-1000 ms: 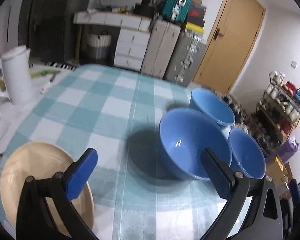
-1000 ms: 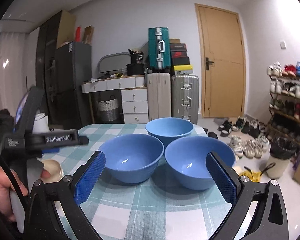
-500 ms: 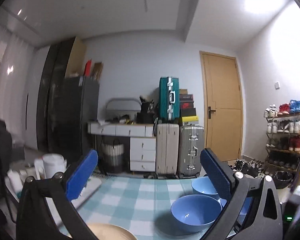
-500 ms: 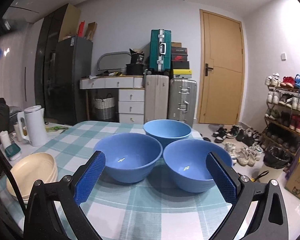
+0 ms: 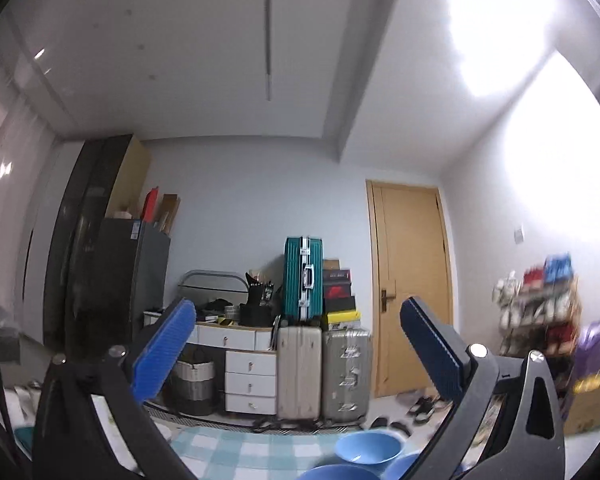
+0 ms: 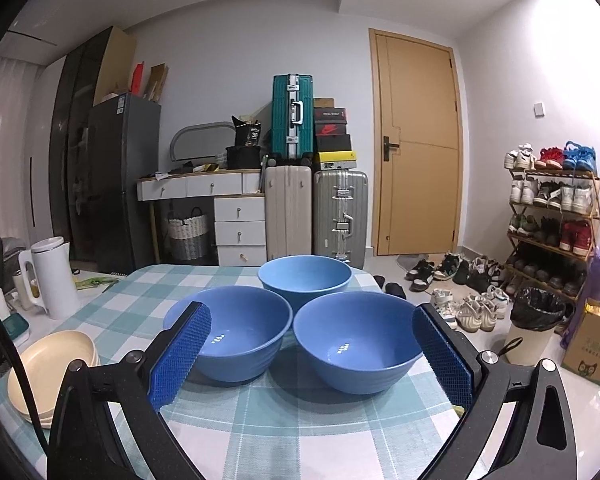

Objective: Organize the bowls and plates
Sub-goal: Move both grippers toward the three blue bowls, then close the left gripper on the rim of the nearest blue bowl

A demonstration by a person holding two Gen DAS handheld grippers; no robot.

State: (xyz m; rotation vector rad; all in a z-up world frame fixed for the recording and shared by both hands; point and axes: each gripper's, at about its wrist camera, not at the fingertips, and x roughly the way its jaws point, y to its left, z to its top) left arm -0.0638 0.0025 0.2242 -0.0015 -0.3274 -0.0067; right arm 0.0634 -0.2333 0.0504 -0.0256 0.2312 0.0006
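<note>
Three blue bowls stand together on the checked tablecloth [image 6: 300, 432]: a left bowl [image 6: 236, 332], a right bowl [image 6: 356, 340] and a far bowl [image 6: 304, 276]. A stack of cream plates [image 6: 48, 368] lies at the table's left edge. My right gripper [image 6: 310, 356] is open and empty, low over the table, just in front of the two near bowls. My left gripper [image 5: 296, 344] is open and empty, raised and tilted up toward the room. Only the bowl rims [image 5: 368, 448] show at the bottom of the left wrist view.
A white kettle [image 6: 56, 276] and small items stand at the table's far left. Beyond the table are suitcases [image 6: 316, 212], a white drawer desk [image 6: 220, 200], a door [image 6: 416, 148] and a shoe rack [image 6: 552, 216] at the right.
My left gripper has lifted and tilted up from over the table to face the room and ceiling. My right gripper has stayed almost still in front of the bowls.
</note>
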